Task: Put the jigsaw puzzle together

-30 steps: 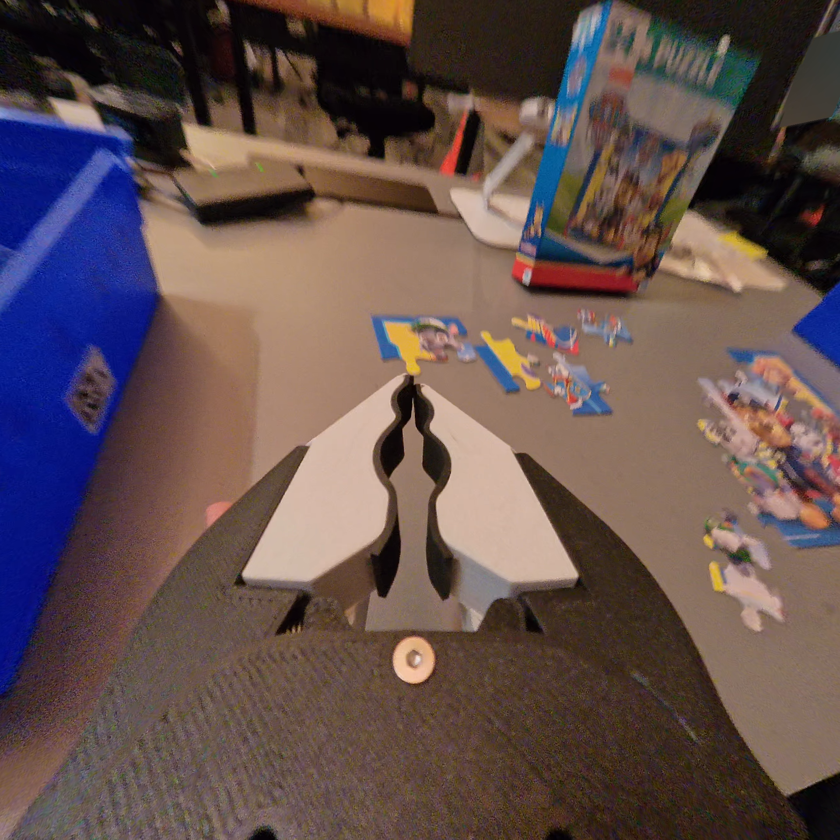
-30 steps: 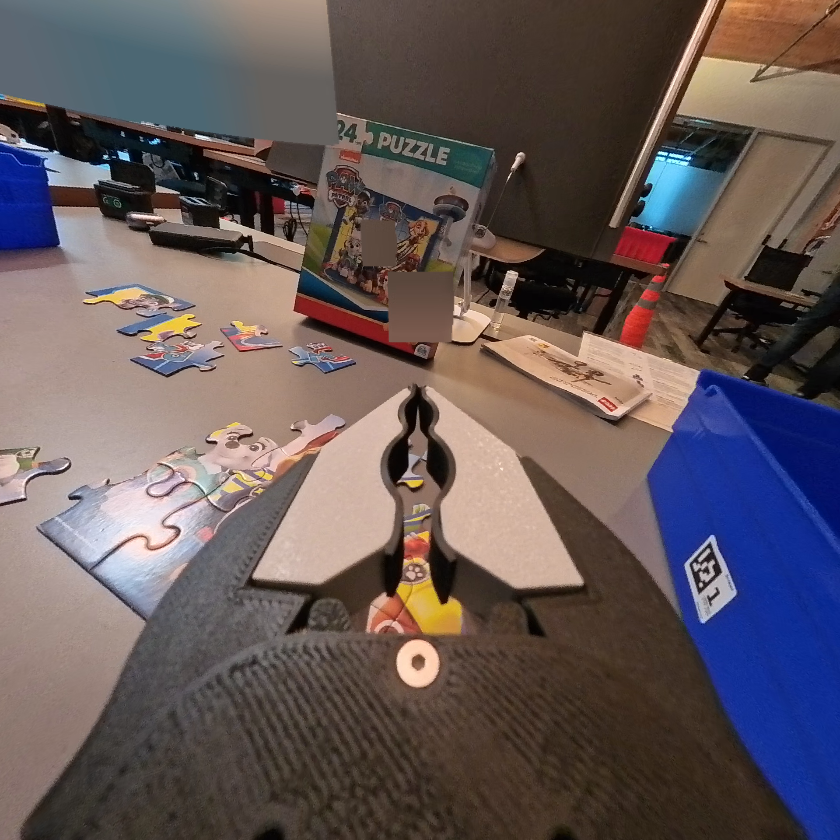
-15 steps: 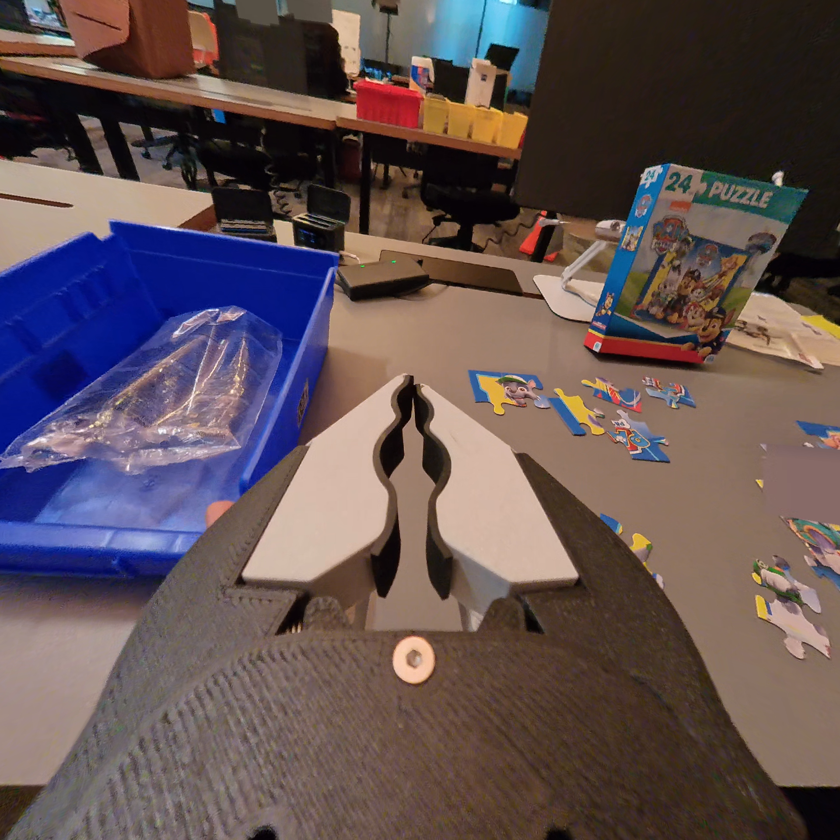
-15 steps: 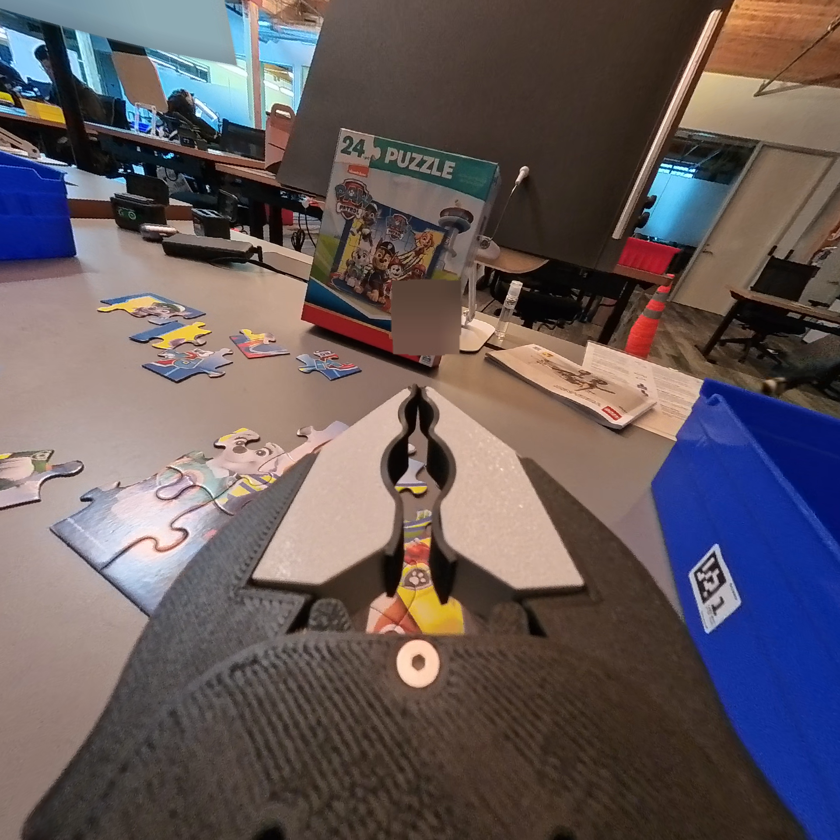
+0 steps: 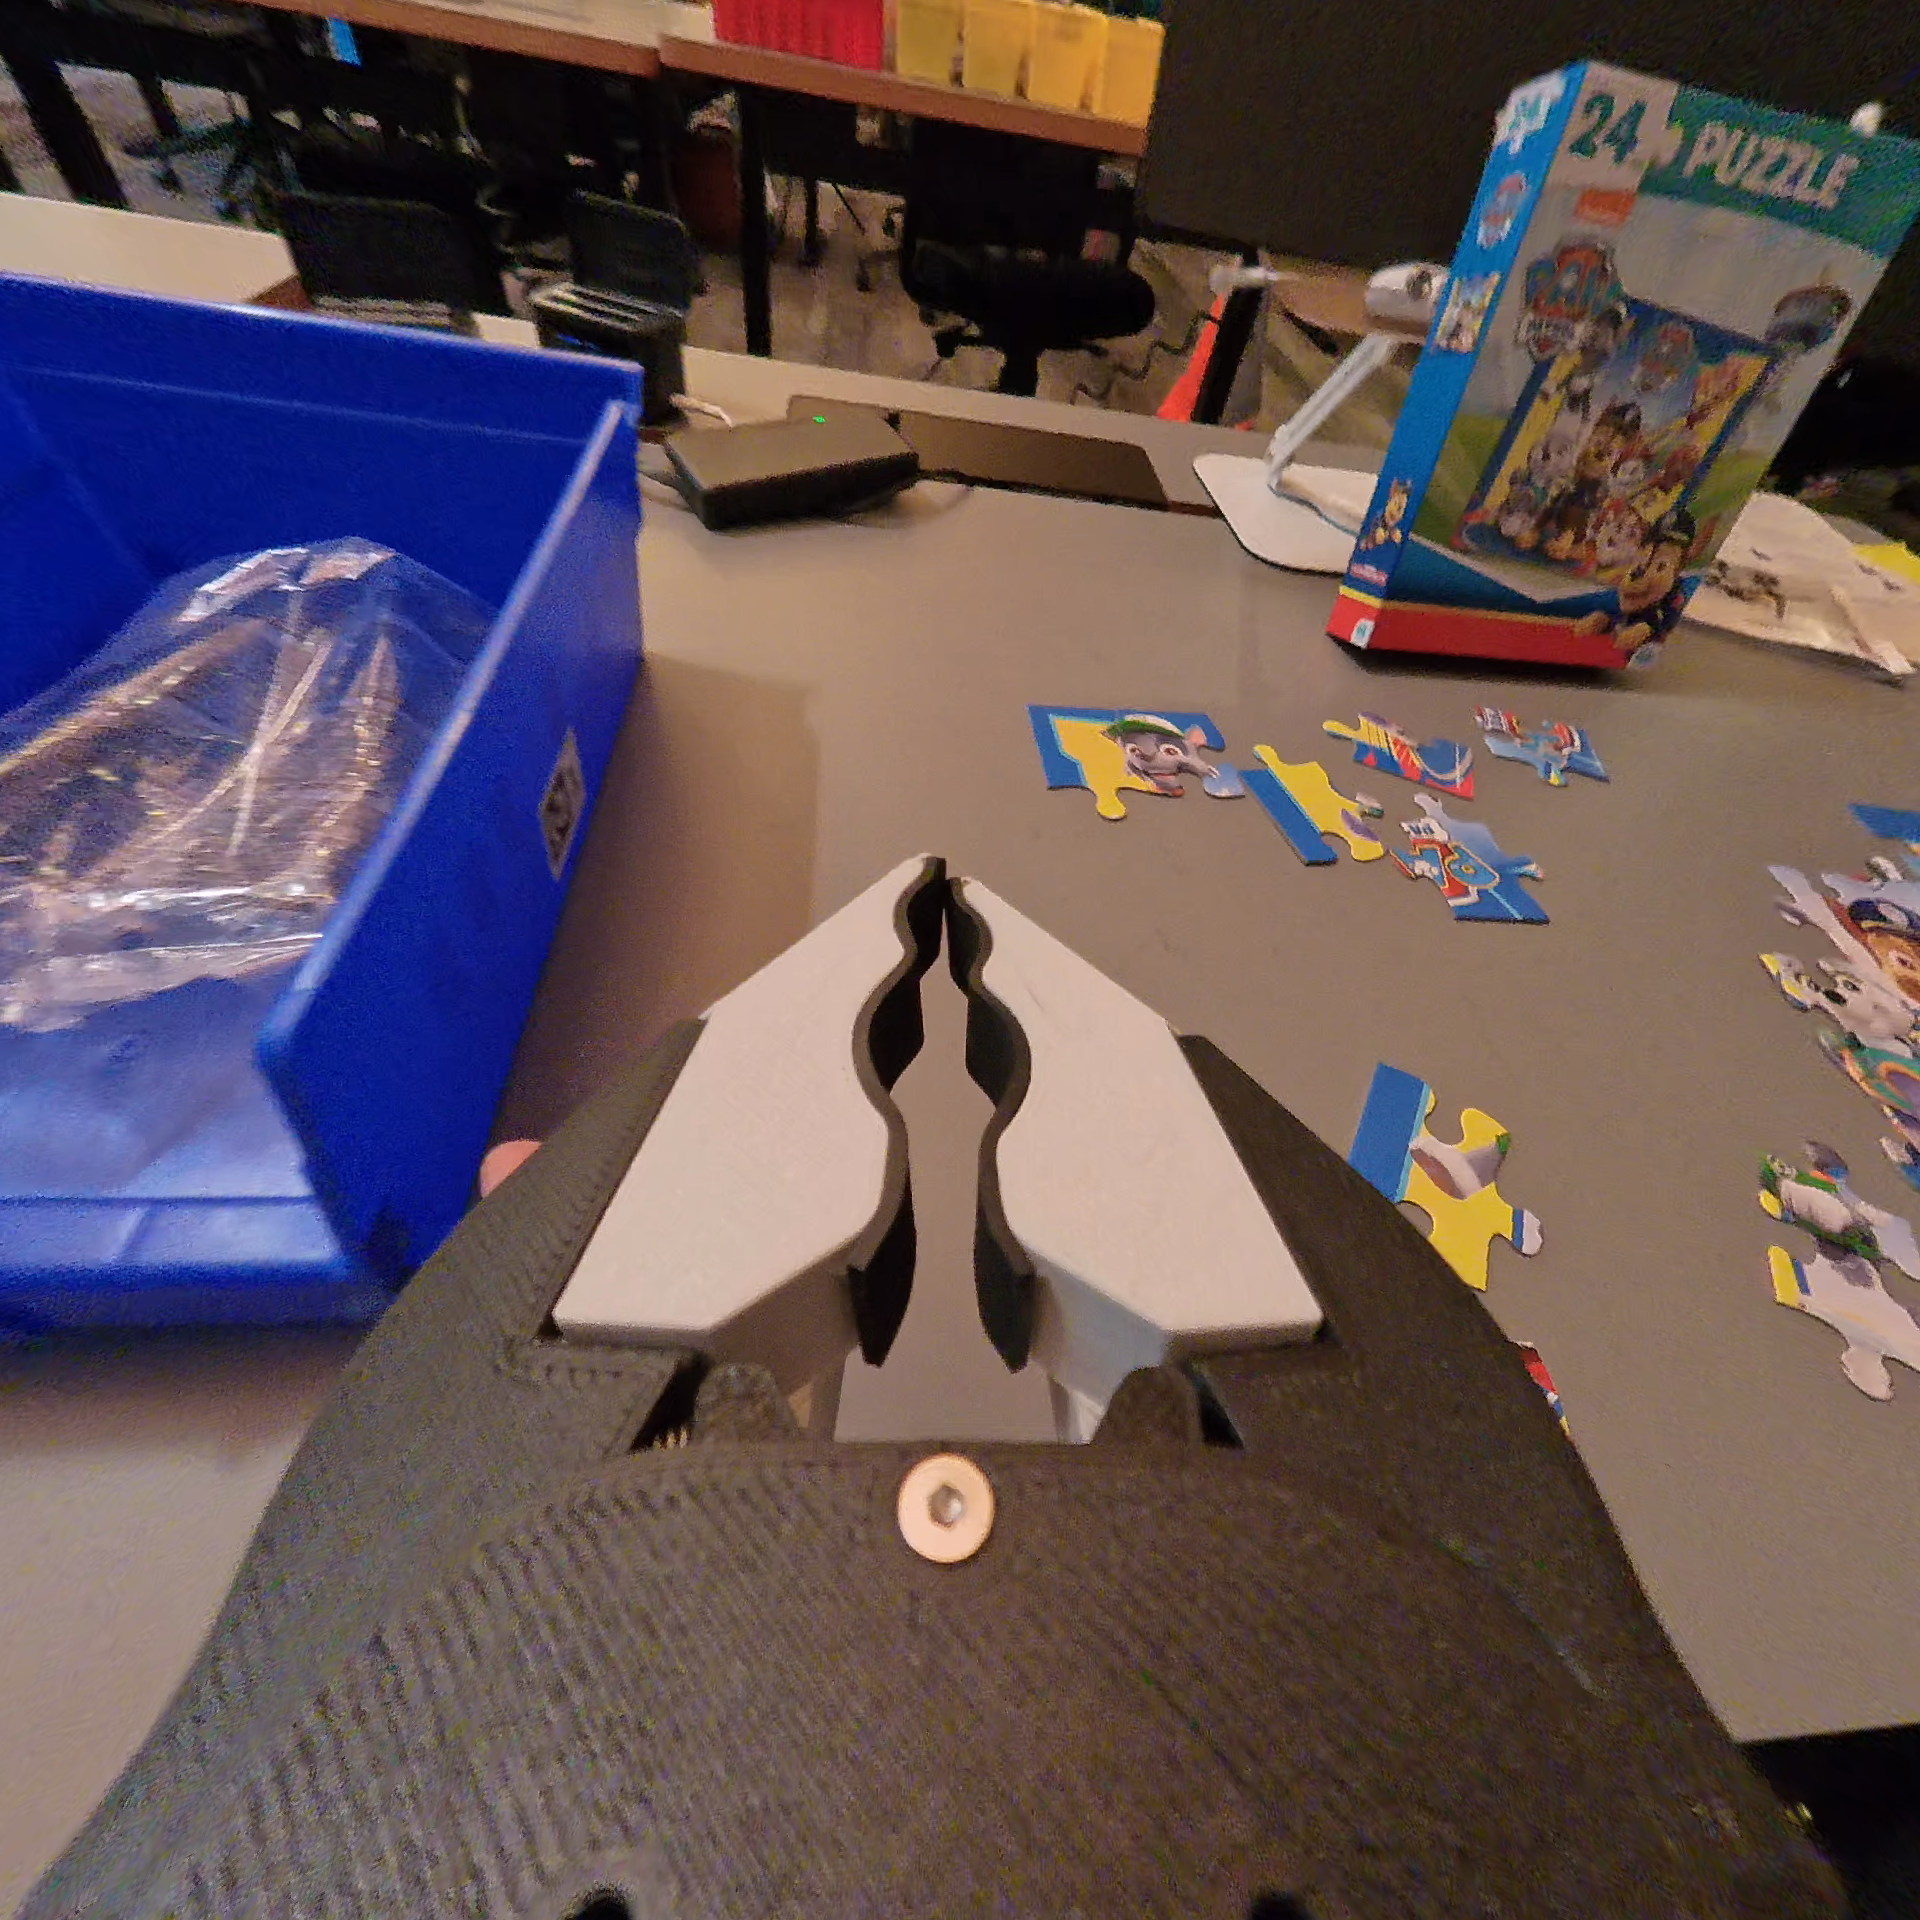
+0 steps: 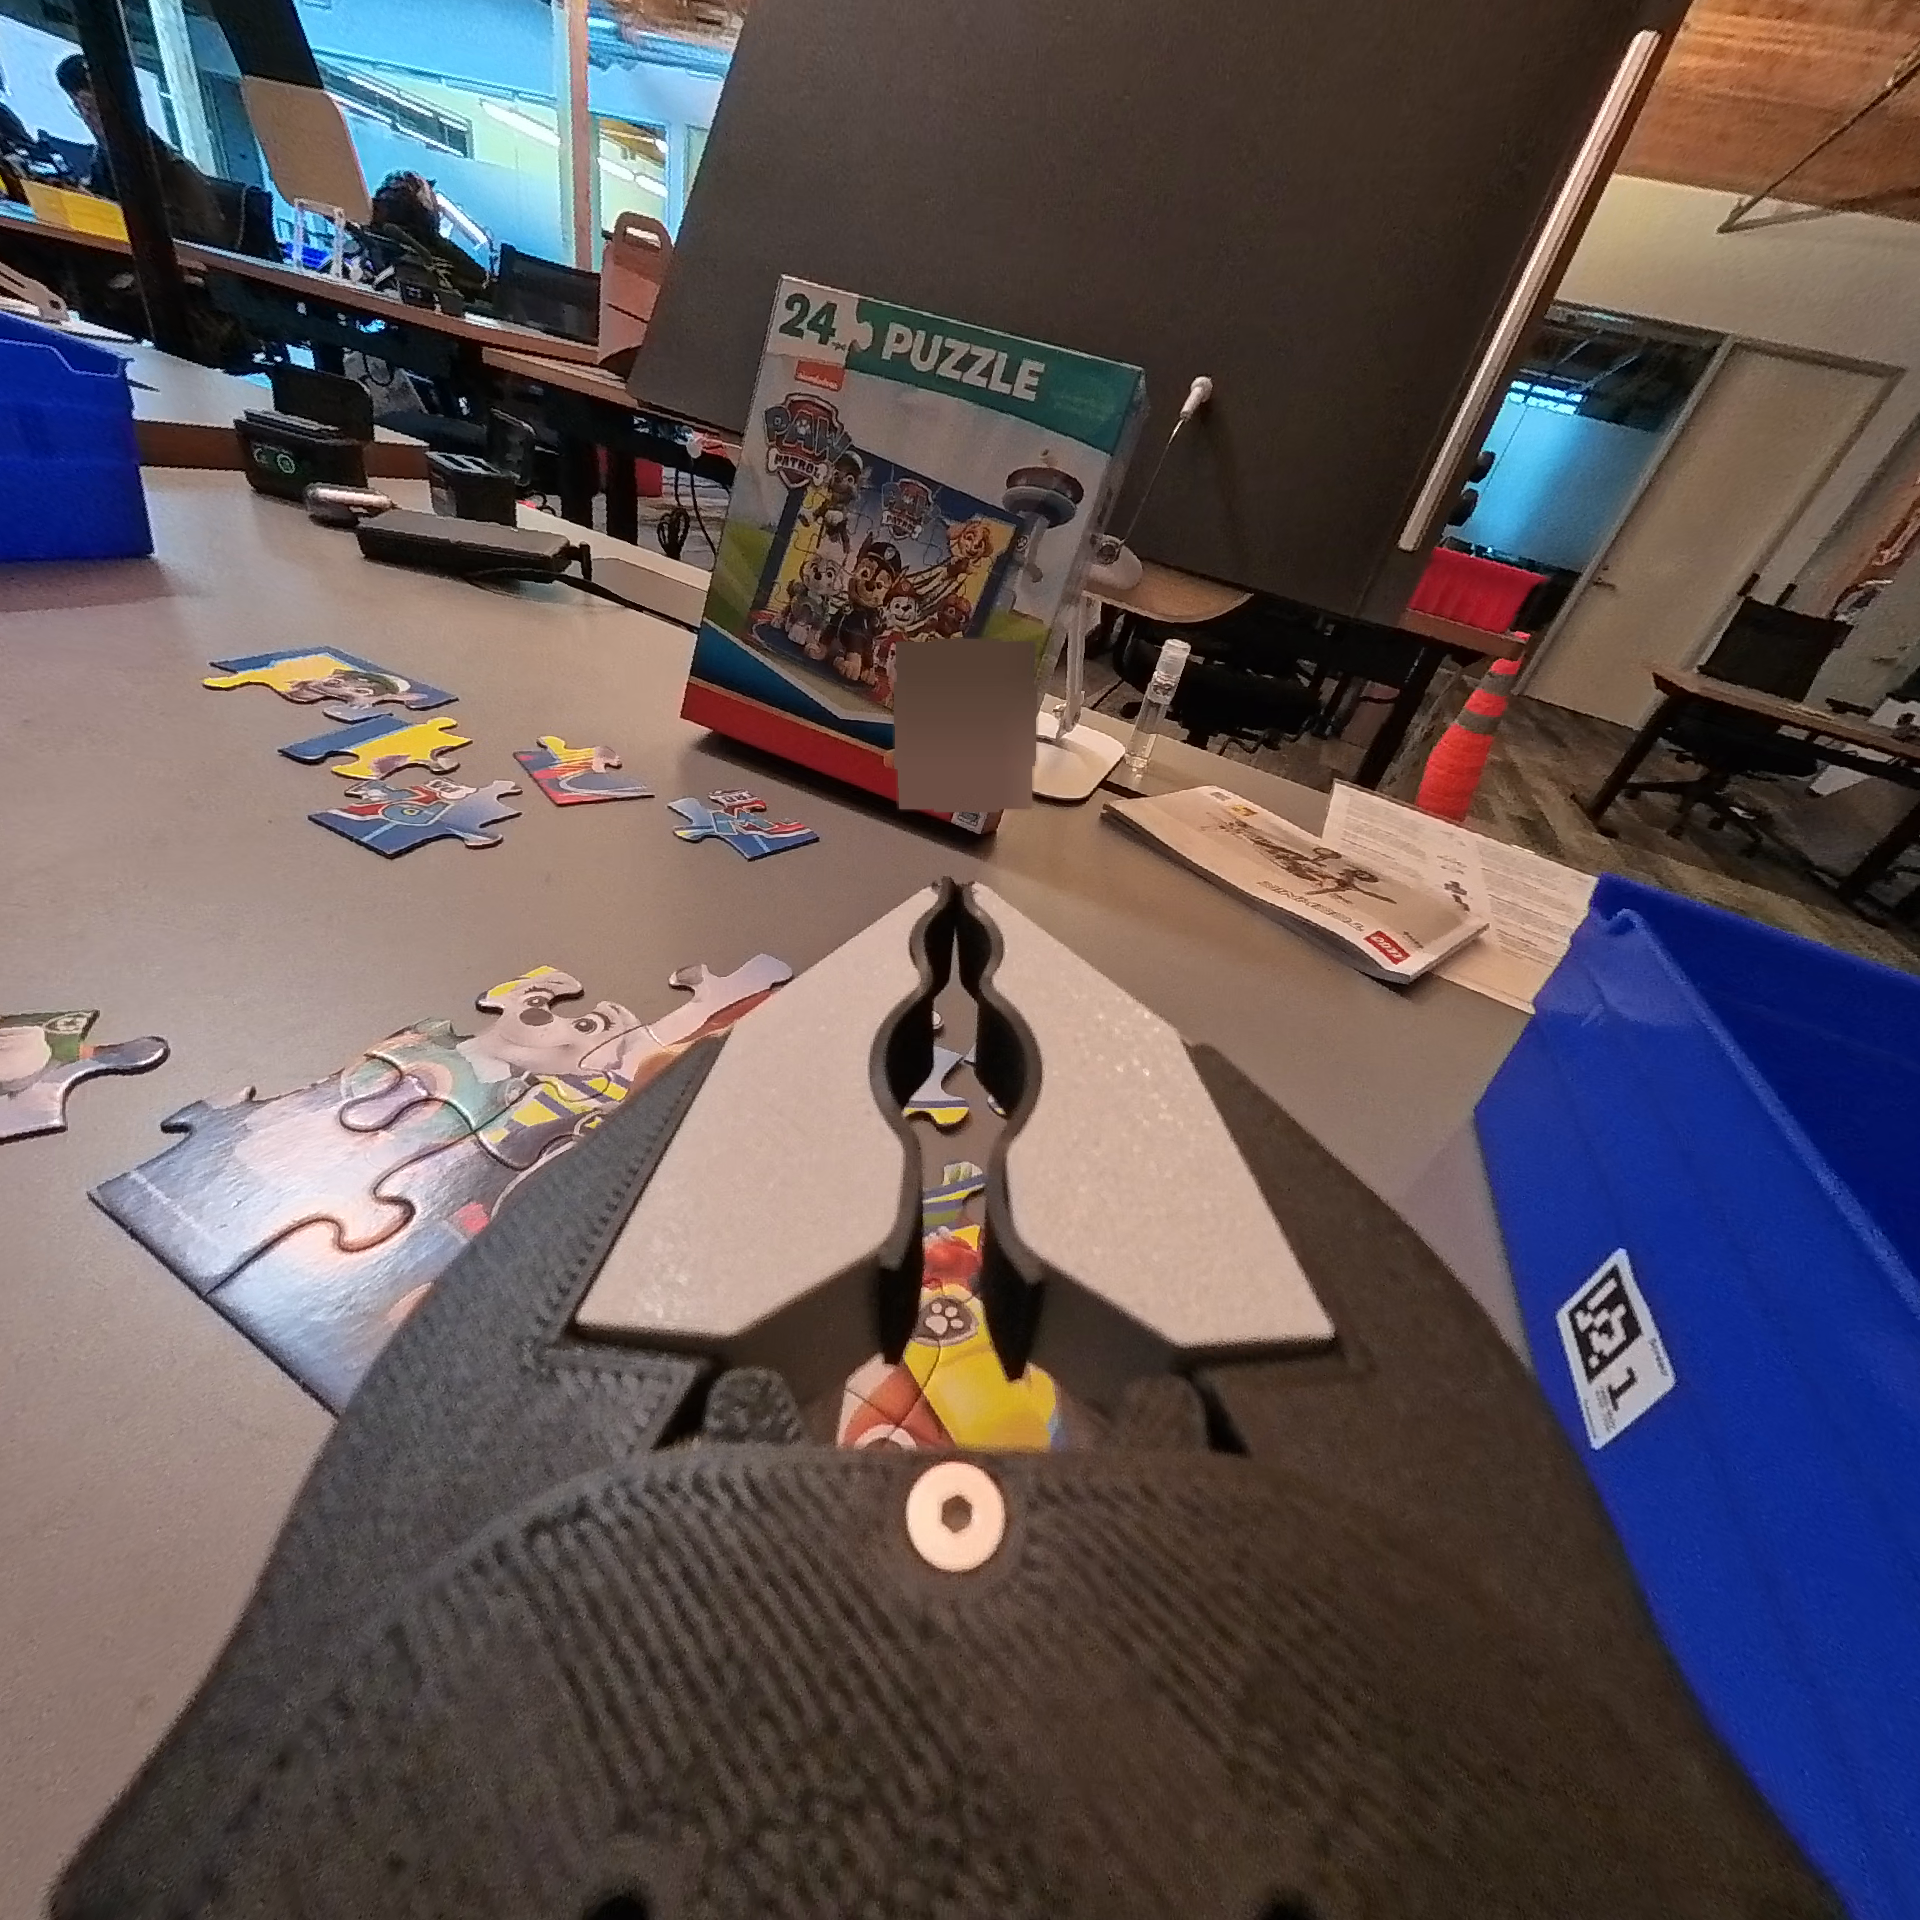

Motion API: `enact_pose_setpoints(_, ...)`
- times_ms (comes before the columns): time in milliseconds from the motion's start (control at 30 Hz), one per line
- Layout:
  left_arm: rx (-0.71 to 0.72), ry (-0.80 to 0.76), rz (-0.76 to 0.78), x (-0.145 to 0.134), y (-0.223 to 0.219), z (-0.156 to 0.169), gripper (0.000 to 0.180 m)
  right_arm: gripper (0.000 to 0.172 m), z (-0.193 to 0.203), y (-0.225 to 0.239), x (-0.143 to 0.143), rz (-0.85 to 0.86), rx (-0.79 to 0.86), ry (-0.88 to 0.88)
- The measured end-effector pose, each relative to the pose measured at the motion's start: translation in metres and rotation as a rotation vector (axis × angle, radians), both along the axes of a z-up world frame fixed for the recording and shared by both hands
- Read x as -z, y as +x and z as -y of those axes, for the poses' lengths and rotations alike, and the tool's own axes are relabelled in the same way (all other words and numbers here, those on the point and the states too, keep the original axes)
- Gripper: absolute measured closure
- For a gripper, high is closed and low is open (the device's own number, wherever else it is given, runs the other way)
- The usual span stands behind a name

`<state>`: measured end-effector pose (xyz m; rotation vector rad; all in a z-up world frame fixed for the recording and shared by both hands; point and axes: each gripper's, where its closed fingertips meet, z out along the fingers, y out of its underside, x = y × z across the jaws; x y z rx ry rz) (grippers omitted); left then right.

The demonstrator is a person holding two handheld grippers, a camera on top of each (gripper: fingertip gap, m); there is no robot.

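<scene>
Your left gripper (image 5: 943, 883) hangs over bare grey bench (image 5: 935, 644) with its jaws clenched on nothing, the tips meeting on air; your right gripper (image 6: 958, 894) is likewise clenched and bare, poised just above the joined part of the puzzle (image 6: 343, 1153). Judging by how things lie, the jigsaw is partly built: a block of interlocked pieces sits on the near bench under and to the left of your right gripper, its glossy cartoon-dog picture showing through the gap between the fingers. Just right of your left gripper lies a blue-and-yellow loose piece (image 5: 1444, 1184), with two pale loose ones (image 5: 1839, 1268) a little farther right, none of them joined to anything. To the left, touching nothing you hold, stands a blue bin (image 5: 447, 831) with a crumpled clear plastic bag (image 5: 187, 769) inside; a second blue bin (image 6: 1714, 1247) stands near right of your right gripper. Farther out, a scatter of five separate pieces (image 5: 1320, 800) lies flat and face-up, well apart from the built block, so a fair share appears left to place. Beyond them the puzzle box (image 5: 1621, 384) stands upright on the far bench, with a booklet (image 6: 1299, 883) lying flat to its right.
</scene>
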<state>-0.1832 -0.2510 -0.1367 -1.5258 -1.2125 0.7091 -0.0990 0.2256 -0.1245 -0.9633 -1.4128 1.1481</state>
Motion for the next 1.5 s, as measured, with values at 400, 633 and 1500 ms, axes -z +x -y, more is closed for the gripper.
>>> enact_pose_setpoints(400, 0.201, 0.03, 0.127, 0.036, -0.007, -0.071, 0.177, 0.172, -0.004, 0.001, 0.001, 0.006, 0.022, -0.001)
enact_pose_setpoints(633, 0.223, 0.029, 0.146, 0.045, -0.011, -0.078, 0.174, 0.172, -0.008, -0.001, 0.004, 0.018, 0.036, -0.004)
enact_pose_setpoints(1500, 0.252, 0.077, 0.164, 0.049, -0.012, -0.081, 0.173, 0.172, -0.007, -0.005, 0.008, 0.037, 0.044, 0.024)
